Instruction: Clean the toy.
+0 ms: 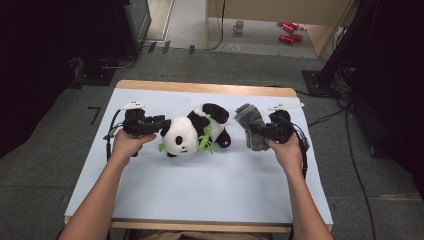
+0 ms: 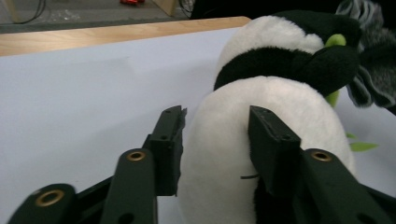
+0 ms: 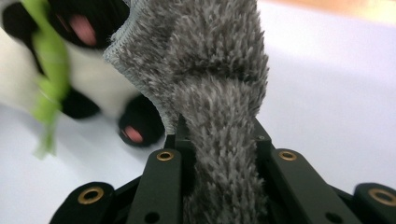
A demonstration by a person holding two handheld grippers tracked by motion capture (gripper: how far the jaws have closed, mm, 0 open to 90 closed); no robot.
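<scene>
We find the plush panda (image 1: pixel 192 131) lying on its side at the centre of the high view, on the pale sheet (image 1: pixel 200 190) that covers the table (image 1: pixel 200 88). Its white head points to the left of the frame and its black feet with pink soles to the right. Green leaves (image 1: pixel 206 137) are fixed at its front.

The left gripper (image 1: pixel 161 123) sits at centre left of the high view, held in the person's left hand (image 1: pixel 127 144). In the left gripper view (image 2: pixel 215 144) we see its jaws set on either side of the panda's white head, pressing into the plush, so we record them as pinching the toy.

The grey fuzzy cloth (image 1: pixel 252 127) lies just right of the panda's feet, near them; we cannot tell whether it touches them. The right gripper (image 1: pixel 267 131), in the right hand (image 1: pixel 287 152), meets it at centre right. In the right gripper view (image 3: pixel 219 140) the jaws are closed on a fold of the cloth (image 3: pixel 215 93), which rises between them.

At the upper edge of the high view, on the floor beyond the table, stand a mug (image 1: pixel 239 26) and red cans (image 1: pixel 289 31). We cannot see into the mug.
</scene>
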